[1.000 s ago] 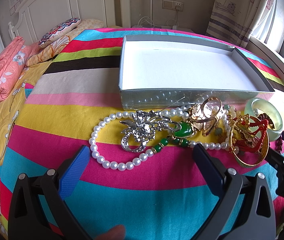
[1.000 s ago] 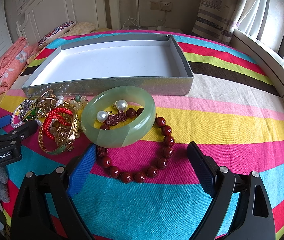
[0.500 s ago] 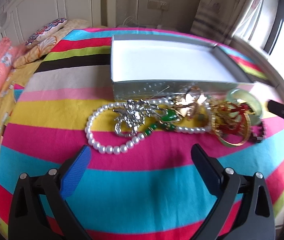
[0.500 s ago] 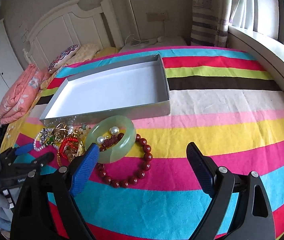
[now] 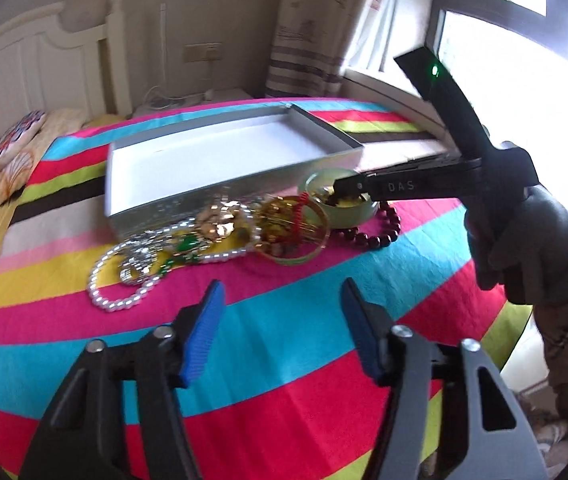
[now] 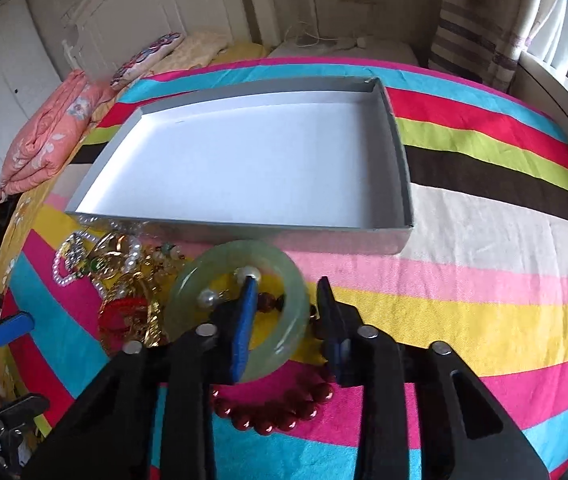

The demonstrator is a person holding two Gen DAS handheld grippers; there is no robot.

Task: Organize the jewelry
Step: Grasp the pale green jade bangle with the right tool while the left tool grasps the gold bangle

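A pale green jade bangle (image 6: 188,292) lies on the striped bedspread in front of a shallow silver box (image 6: 399,184) with a white floor. My right gripper (image 6: 287,280) straddles the bangle's right rim, one finger inside the ring and one outside. Its jaws are closing, and a gap still shows beside the rim. Two pearl earrings (image 6: 206,298) sit inside the ring, and a dark red bead bracelet (image 6: 276,420) lies under it. My left gripper (image 5: 282,320) hovers over bare bedspread short of the pearl necklace (image 5: 112,300), its jaws closing on nothing.
A gold bangle with red thread (image 5: 291,232), a silver brooch (image 5: 136,268) and green beads are tangled left of the jade bangle. A folded pink quilt (image 6: 44,140) and pillows lie by the headboard. A gloved hand (image 5: 535,240) holds the right gripper near the window side.
The right gripper came down onto the jade bangle and its jaws narrowed around the rim. The left gripper pulled back and swung, so the jewelry sits farther off, and its jaws narrowed.
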